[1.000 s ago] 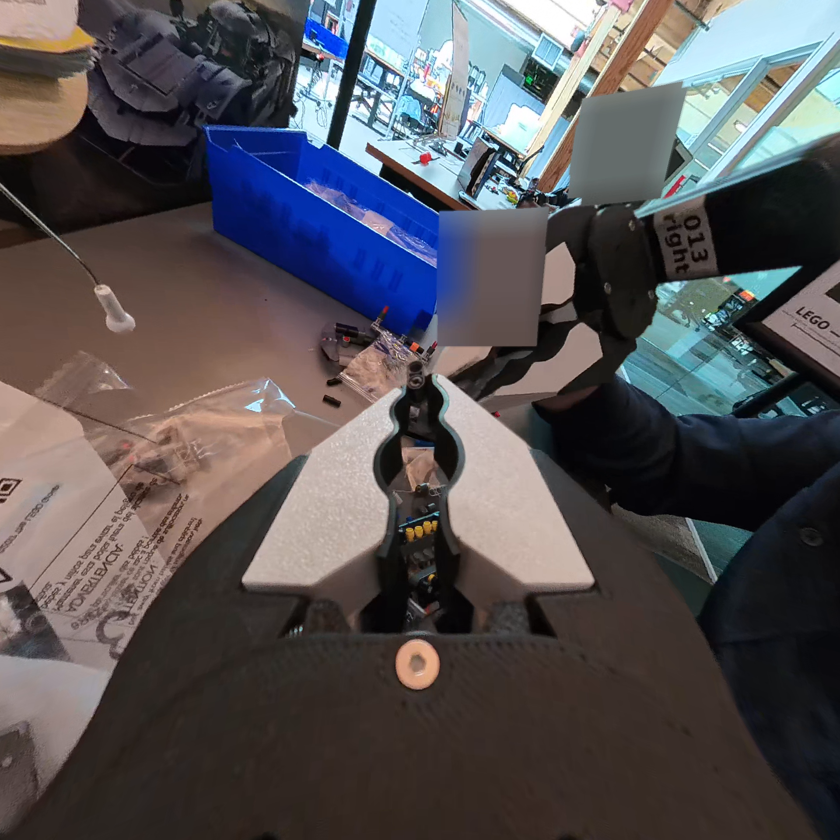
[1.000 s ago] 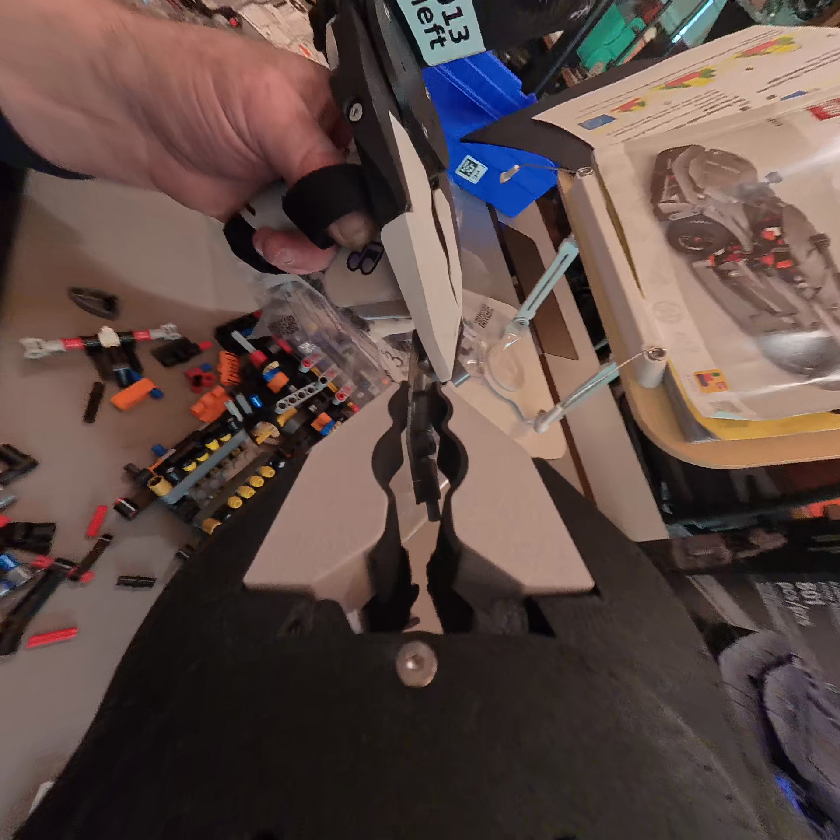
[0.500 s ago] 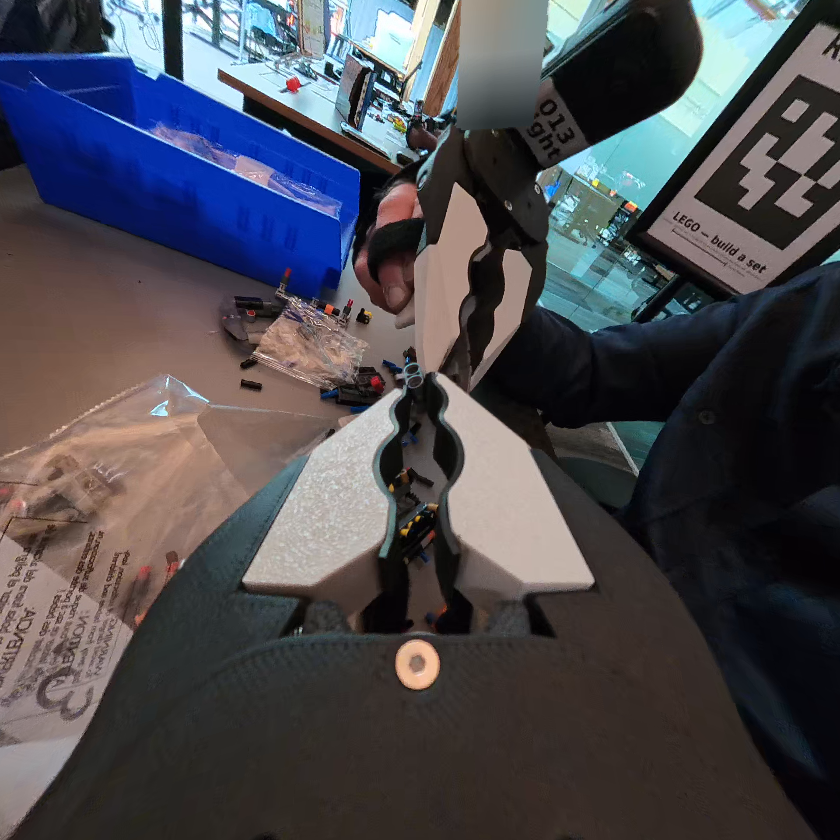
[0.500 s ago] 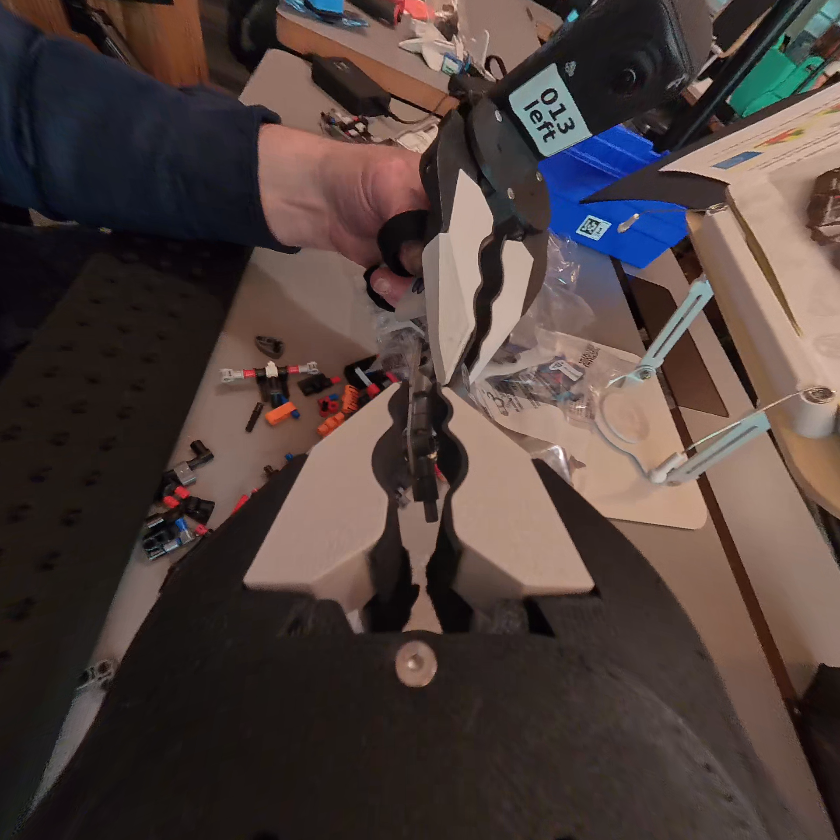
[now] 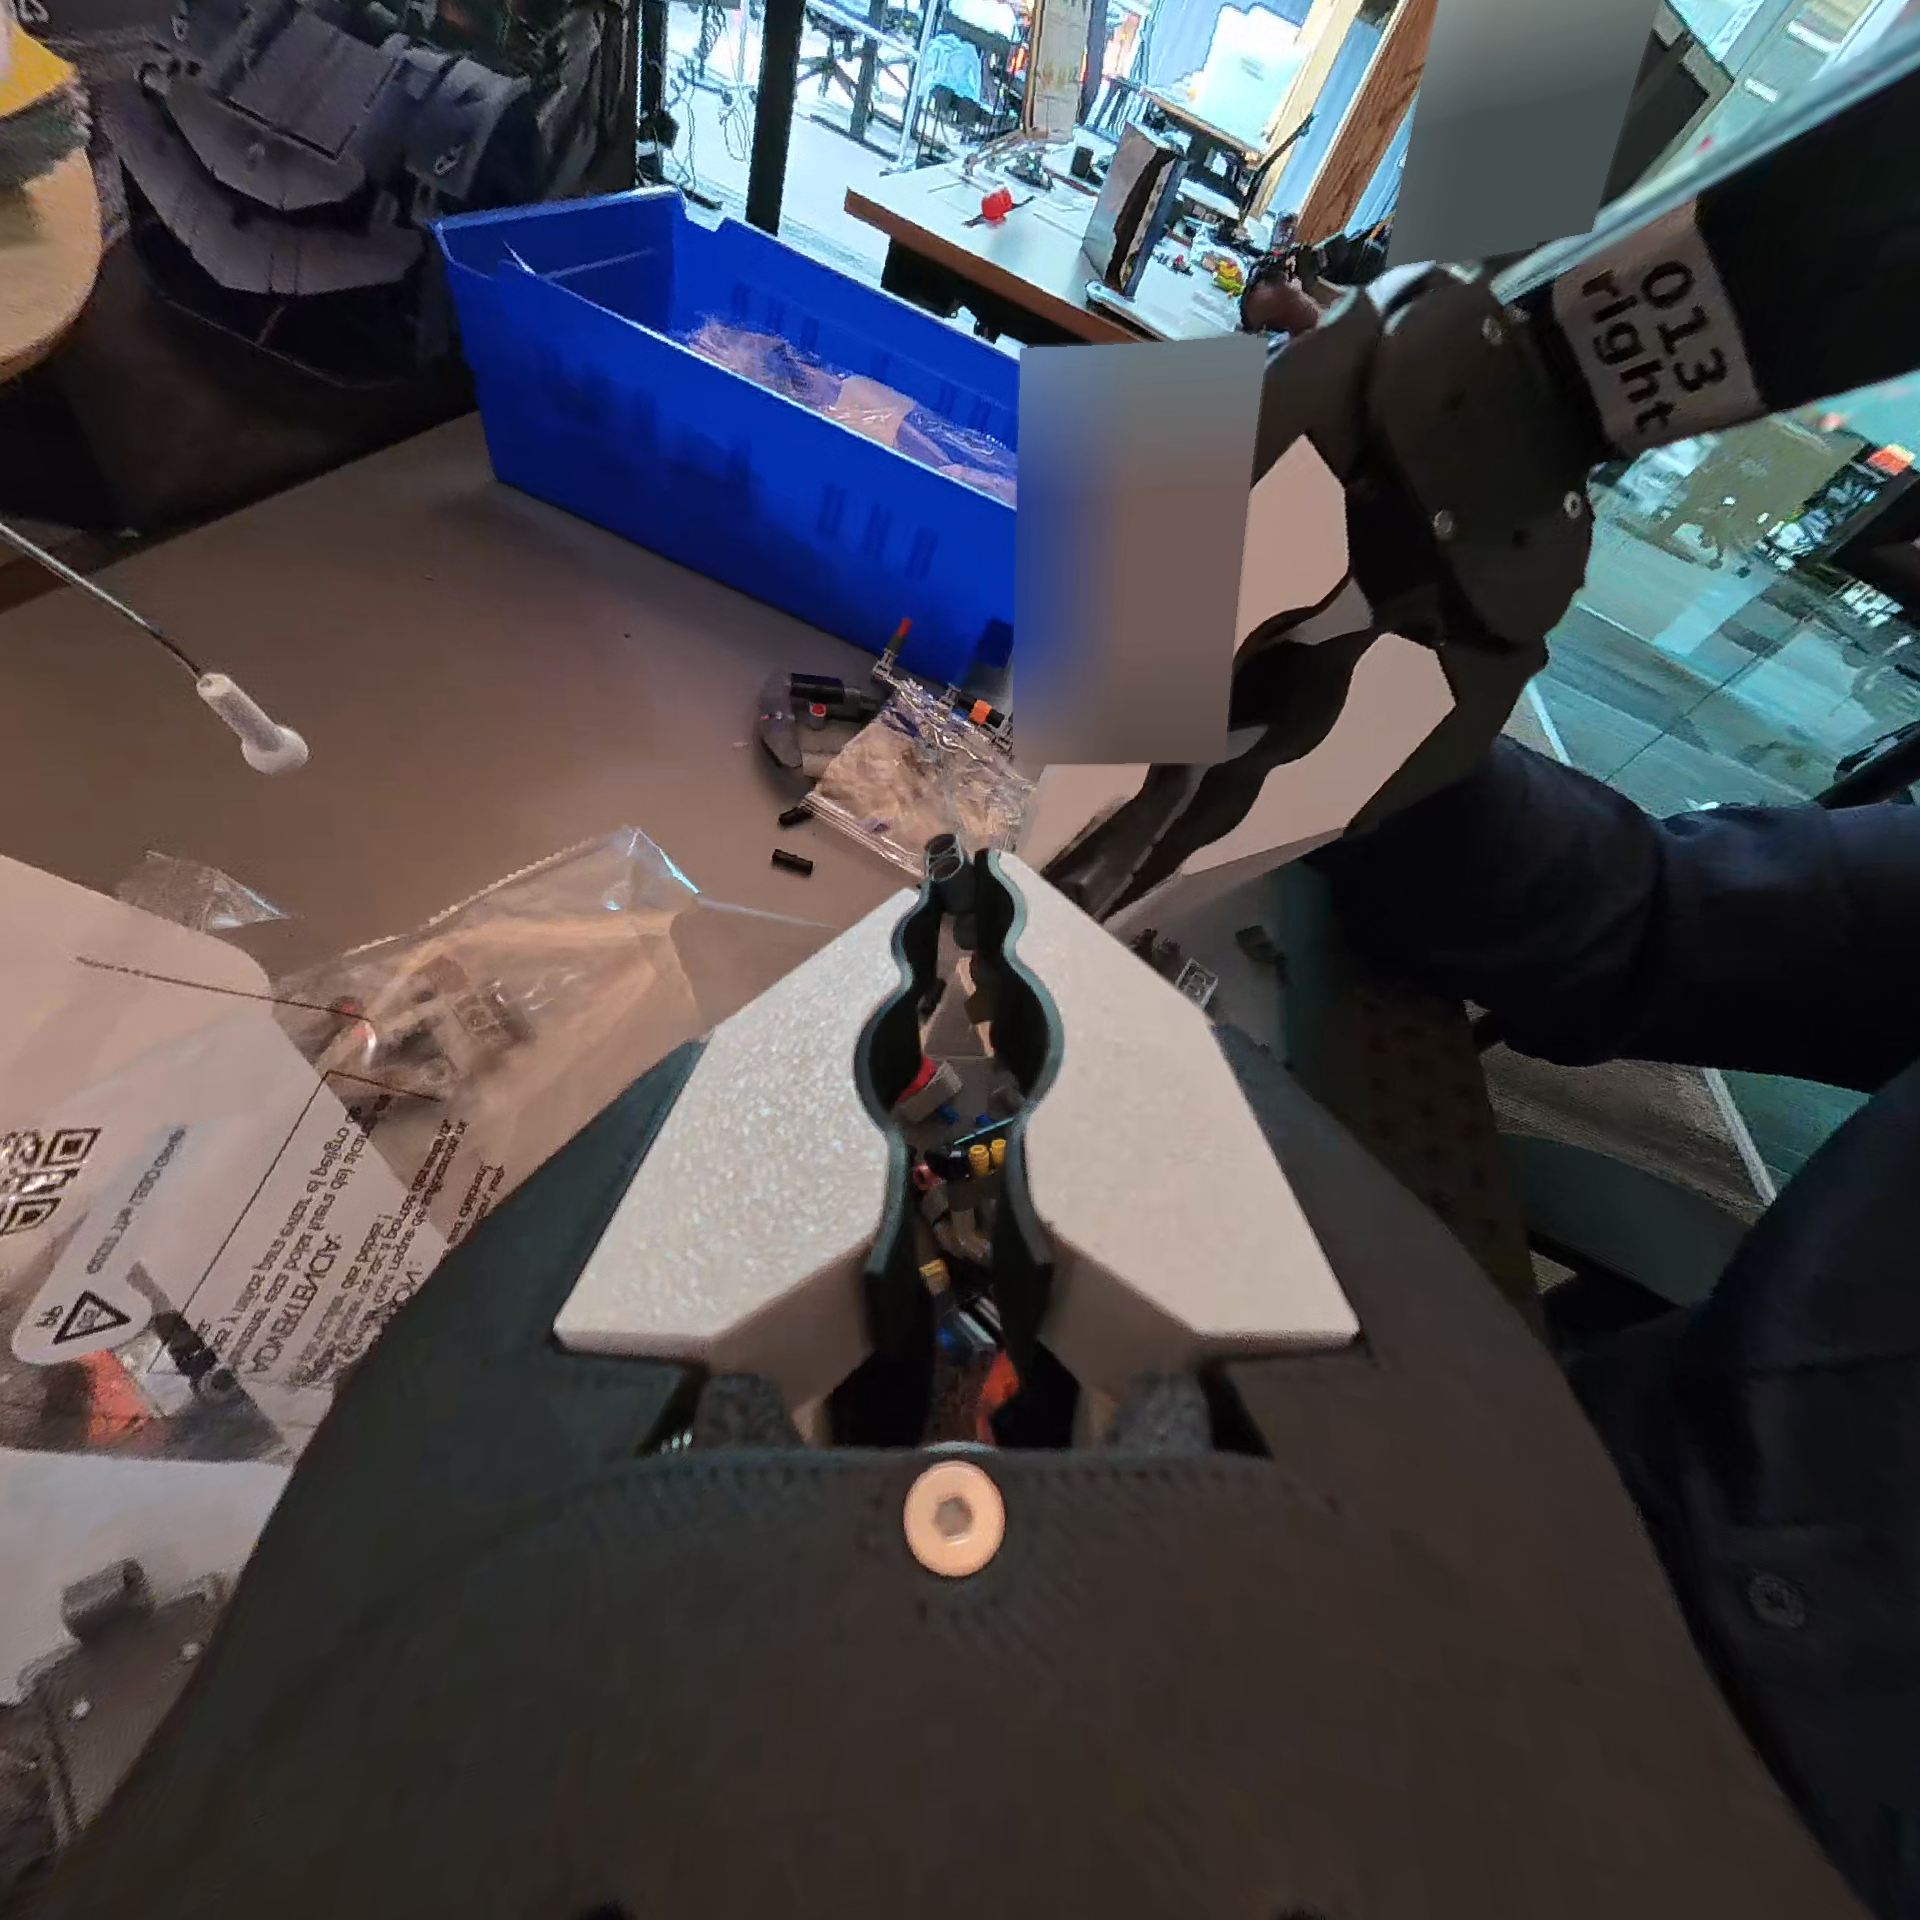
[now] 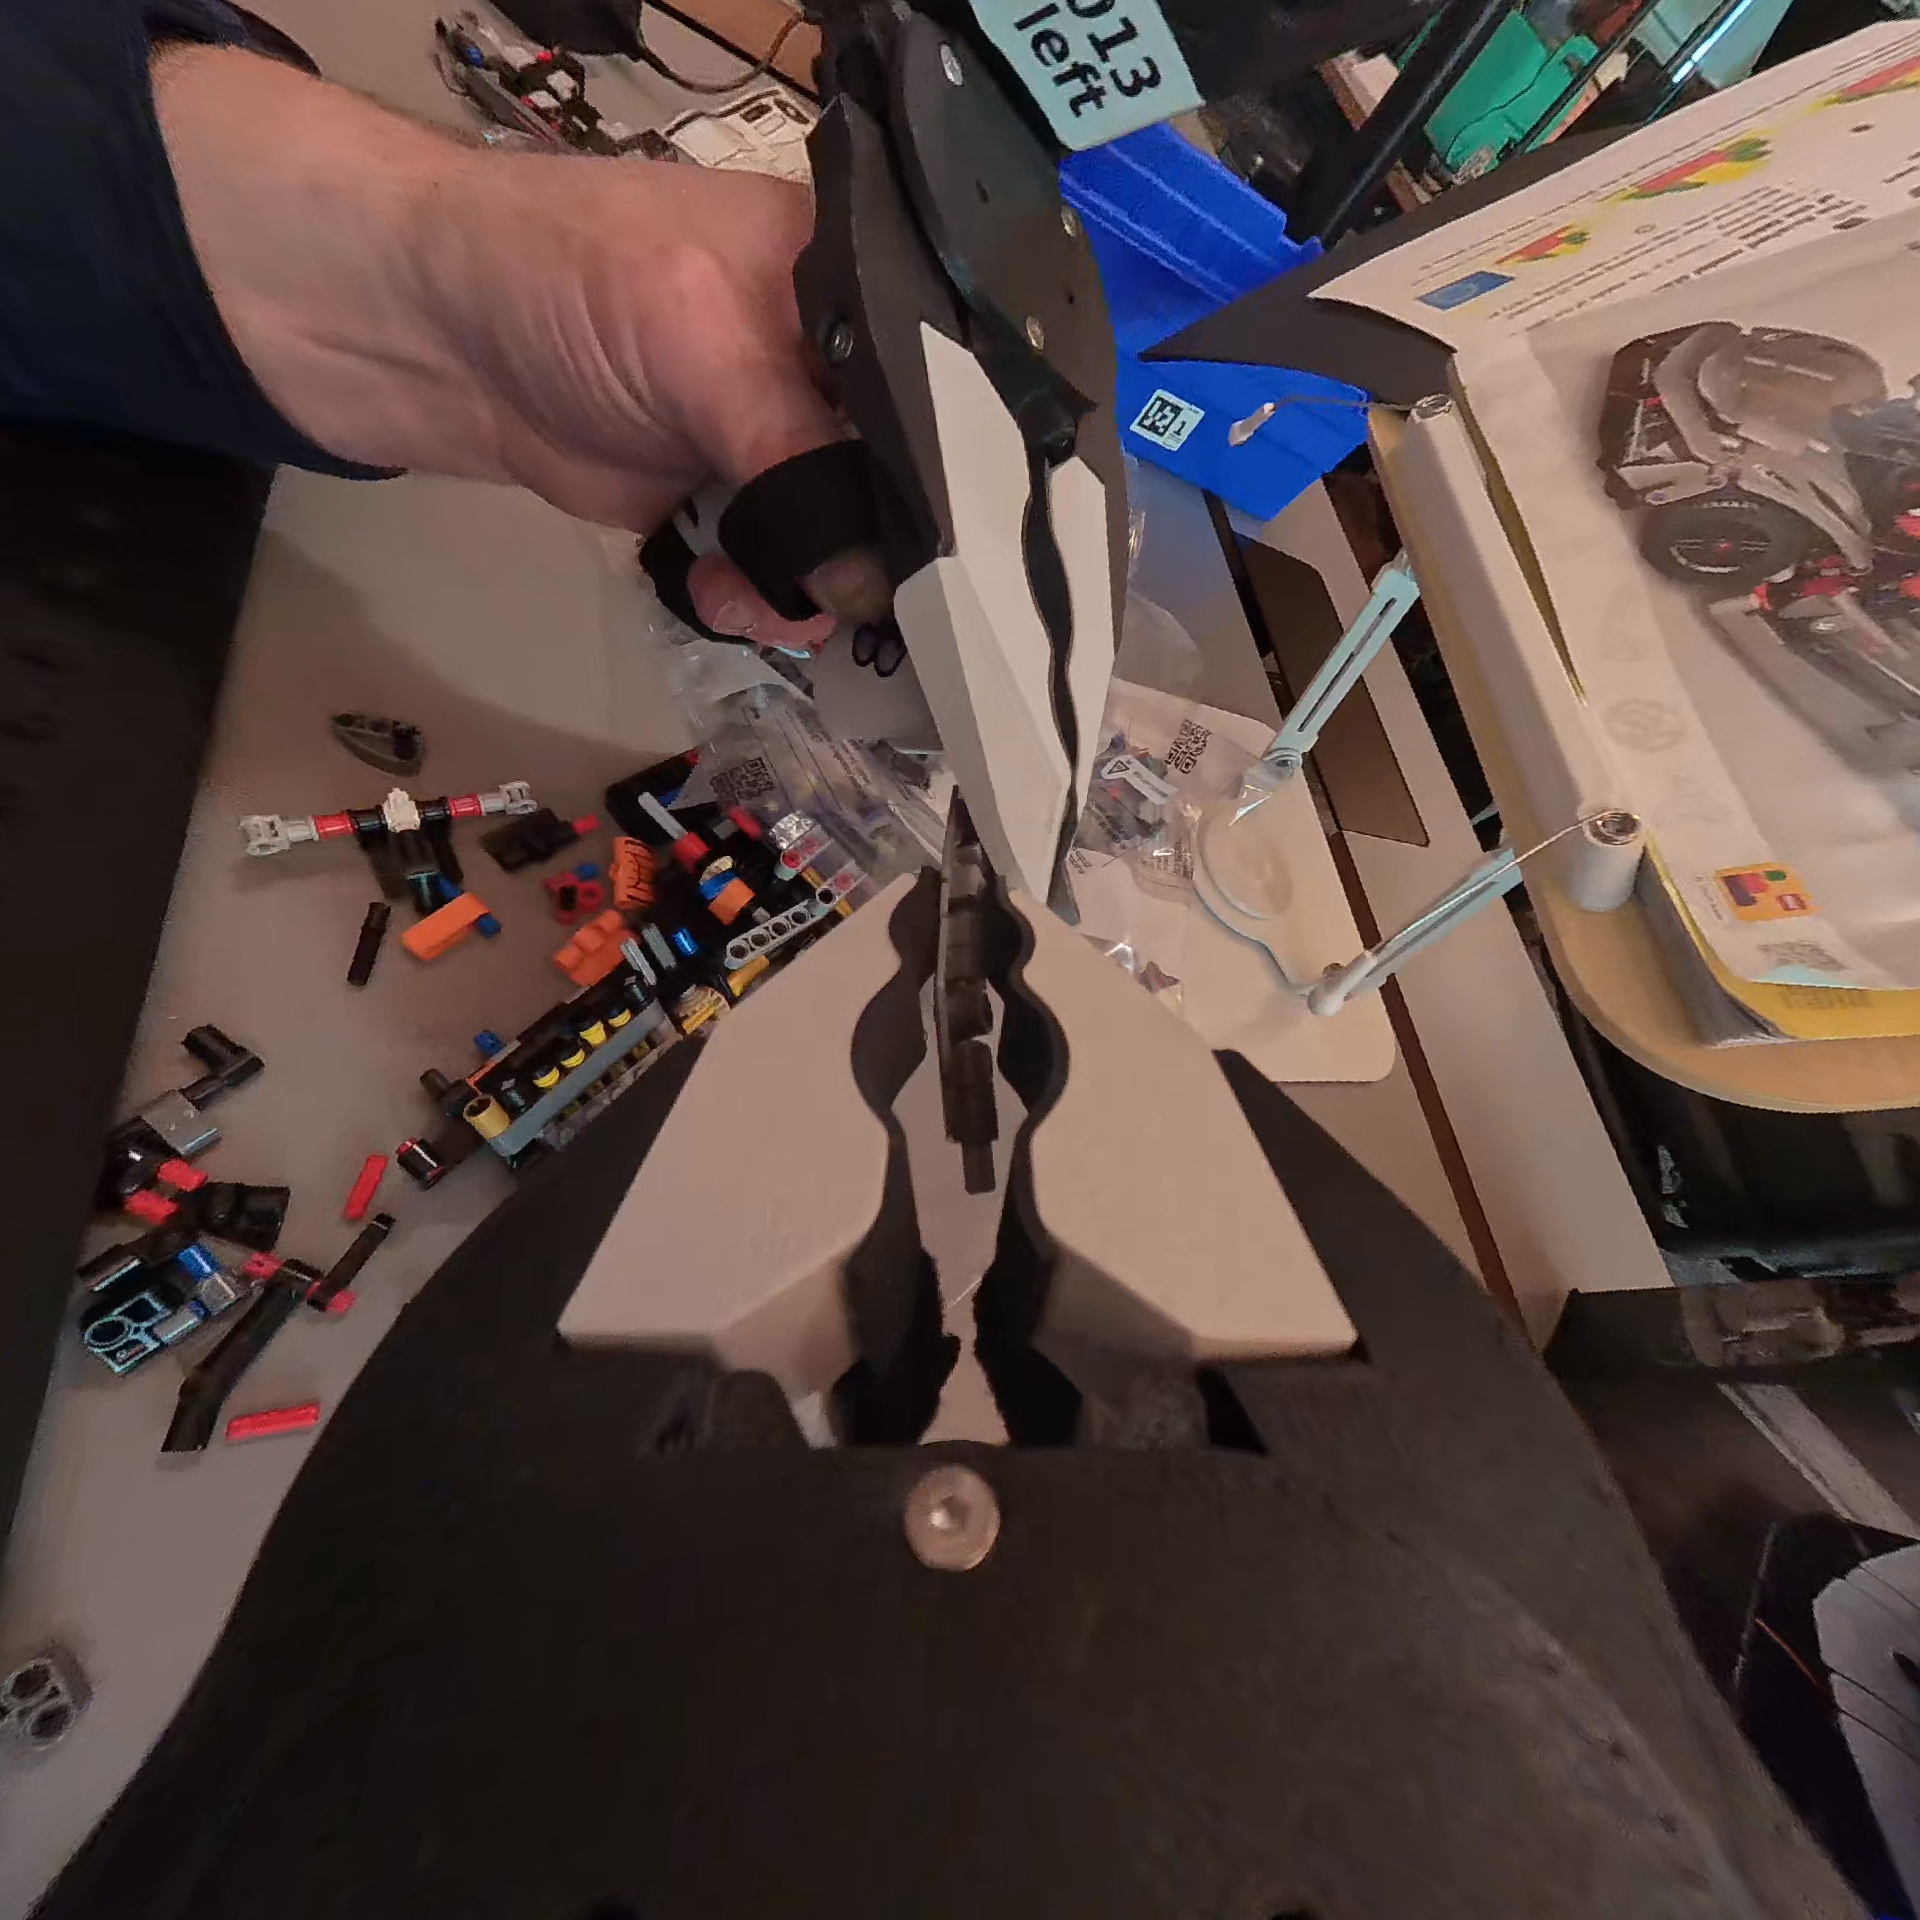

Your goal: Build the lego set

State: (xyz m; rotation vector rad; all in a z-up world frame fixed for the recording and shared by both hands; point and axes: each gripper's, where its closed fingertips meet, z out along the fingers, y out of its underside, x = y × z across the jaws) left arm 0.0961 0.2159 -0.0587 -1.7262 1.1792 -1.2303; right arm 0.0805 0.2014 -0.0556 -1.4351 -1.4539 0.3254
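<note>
My left gripper (image 5: 961, 864) is shut on a small dark grey connector (image 5: 943, 854) that pokes out at its tips. My right gripper (image 6: 961, 888) is shut on a long black Lego piece (image 6: 964, 1039) that lies lengthwise between its fingers. The two grippers meet tip to tip above the table. The right gripper also shows in the left wrist view (image 5: 1101, 862), and the left gripper in the right wrist view (image 6: 1049, 873), held by a hand (image 6: 540, 312). A partly built frame with yellow pins (image 6: 566, 1070) lies on the table below.
Loose Lego pieces (image 6: 436, 925) lie scattered on the table. Clear plastic bags (image 5: 499, 987) lie to the left. A blue bin (image 5: 727, 447) stands behind. An instruction booklet on a stand (image 6: 1714, 540) is at the right. A dark perforated board (image 6: 94, 831) runs along the left edge. Only a small space, under 4 cm, lies between the two pairs of fingers.
Both views swung away half a second ago and have swung back to nearly where they were. The grippers stay tip to tip, each still shut on its piece.
</note>
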